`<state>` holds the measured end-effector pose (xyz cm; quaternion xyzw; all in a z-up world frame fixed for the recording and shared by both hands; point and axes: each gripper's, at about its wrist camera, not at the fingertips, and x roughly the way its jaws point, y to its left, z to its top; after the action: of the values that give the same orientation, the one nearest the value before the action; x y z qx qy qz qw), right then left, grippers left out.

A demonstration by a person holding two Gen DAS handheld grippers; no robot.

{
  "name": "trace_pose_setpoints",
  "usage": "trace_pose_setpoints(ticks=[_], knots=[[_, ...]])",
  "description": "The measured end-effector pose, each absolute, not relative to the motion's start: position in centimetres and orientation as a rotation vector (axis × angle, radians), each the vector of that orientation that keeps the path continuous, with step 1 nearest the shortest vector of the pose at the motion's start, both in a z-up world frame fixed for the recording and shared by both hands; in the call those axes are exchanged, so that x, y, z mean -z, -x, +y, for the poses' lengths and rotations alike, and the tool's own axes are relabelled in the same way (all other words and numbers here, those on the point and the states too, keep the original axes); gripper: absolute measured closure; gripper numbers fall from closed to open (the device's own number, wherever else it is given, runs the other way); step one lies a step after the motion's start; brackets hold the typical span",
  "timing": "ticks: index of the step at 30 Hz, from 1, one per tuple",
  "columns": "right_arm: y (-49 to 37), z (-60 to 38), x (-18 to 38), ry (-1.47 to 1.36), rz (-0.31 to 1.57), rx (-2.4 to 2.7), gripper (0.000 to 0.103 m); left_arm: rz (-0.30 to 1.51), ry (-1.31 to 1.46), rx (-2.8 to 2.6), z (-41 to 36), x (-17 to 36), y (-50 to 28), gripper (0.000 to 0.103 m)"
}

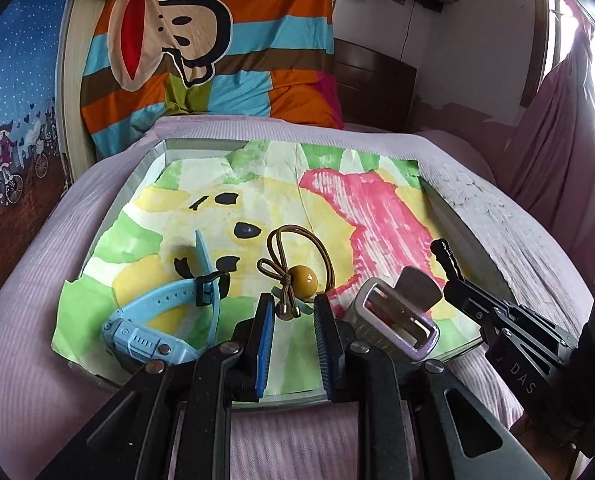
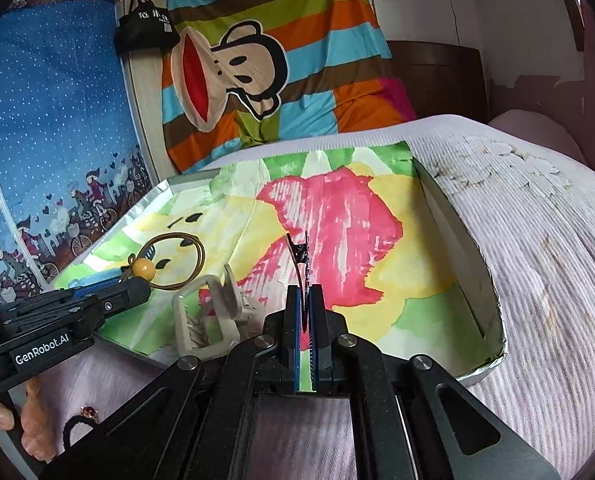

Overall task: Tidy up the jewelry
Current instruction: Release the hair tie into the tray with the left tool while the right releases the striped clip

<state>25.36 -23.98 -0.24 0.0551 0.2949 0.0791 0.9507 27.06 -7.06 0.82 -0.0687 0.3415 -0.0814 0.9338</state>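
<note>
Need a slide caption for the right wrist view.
Right tongs clamp a black toothed hair clip above the paper-lined tray.

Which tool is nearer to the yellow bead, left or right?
Left. The left tool is open just before the bead; the right tool, shut on a black clip, is off to the bead's right.

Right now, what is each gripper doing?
Left gripper: open, empty, fingers either side of the hair tie.
Right gripper: shut on the black hair clip.
</note>
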Motion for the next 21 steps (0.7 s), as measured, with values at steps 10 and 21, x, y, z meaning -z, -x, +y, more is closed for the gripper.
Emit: trace_pose_setpoints(ticks=[10, 21], knots=[[-25.6, -23.7, 0.7, -0.092, 0.635, -0.157, 0.099, 0.741, 0.134, 0.187, -7.5, -0.3, -27.0, 0.084], [-25.0, -24.6, 0.7, -0.129, 0.616, -0.172, 0.098, 0.728, 0.161, 0.179, -7.1, -0.6, -26.8, 0.080]])
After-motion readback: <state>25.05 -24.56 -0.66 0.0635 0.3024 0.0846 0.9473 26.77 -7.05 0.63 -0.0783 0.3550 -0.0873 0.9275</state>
